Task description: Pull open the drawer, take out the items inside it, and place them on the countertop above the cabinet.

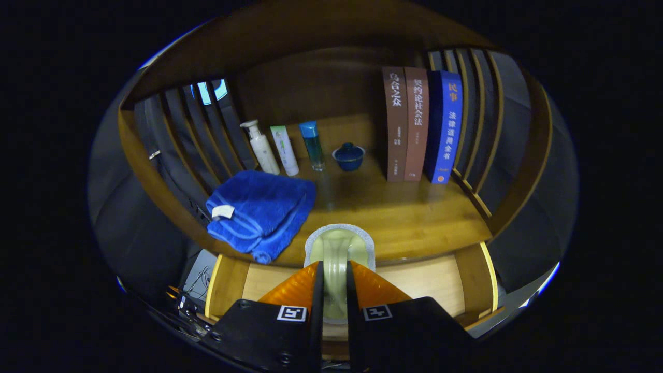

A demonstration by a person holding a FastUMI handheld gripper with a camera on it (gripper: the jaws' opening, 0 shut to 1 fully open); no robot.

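Note:
My gripper is shut on a pale green cup-like item with a whitish rim, which sticks out between the orange fingers. It hangs over the front edge of the wooden countertop, above the open drawer. The part of the drawer's light wooden bottom that I see on both sides of the fingers is bare. The item hides the middle of the drawer.
On the countertop lie a folded blue towel at the left, a white pump bottle, a white tube, a blue-capped bottle and a small blue cup. Three books stand at the right. Slatted sides enclose the shelf.

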